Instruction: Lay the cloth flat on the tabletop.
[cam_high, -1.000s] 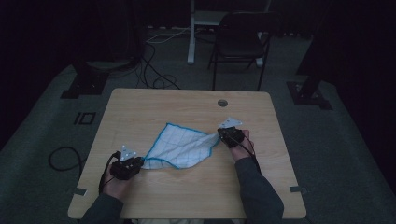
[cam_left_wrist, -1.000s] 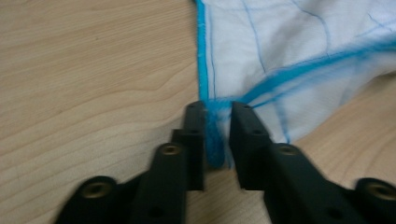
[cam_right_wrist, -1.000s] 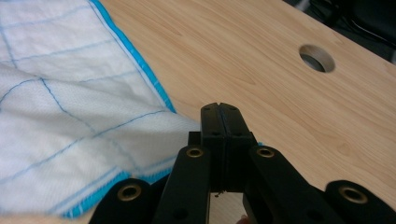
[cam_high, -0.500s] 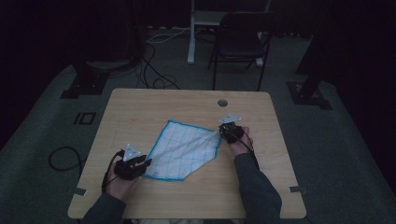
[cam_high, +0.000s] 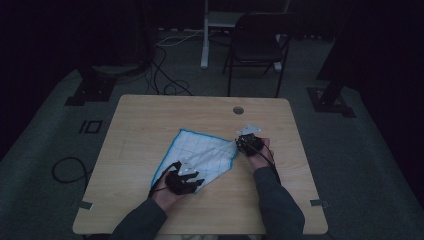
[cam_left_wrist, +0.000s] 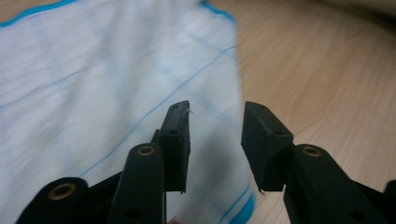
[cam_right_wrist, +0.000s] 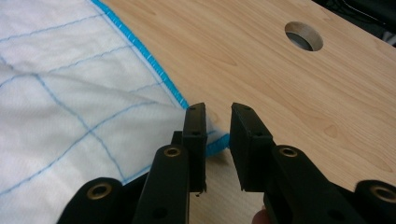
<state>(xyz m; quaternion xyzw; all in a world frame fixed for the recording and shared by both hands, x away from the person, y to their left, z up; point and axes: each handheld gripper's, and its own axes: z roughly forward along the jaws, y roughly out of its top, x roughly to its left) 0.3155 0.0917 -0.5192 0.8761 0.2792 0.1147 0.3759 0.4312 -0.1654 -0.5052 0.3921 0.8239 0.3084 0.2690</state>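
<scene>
A white cloth (cam_high: 202, 157) with thin blue grid lines and a bright blue hem lies spread flat on the light wooden table (cam_high: 150, 115), near the middle and a little toward the person's side. It sits turned like a diamond, one corner pointing to the far left, one to the right and one toward the near edge. Close up, the fabric (cam_left_wrist: 93, 74) lies smooth, and its right corner (cam_right_wrist: 217, 140) is slightly raised off the wood, with a soft fold behind it.
</scene>
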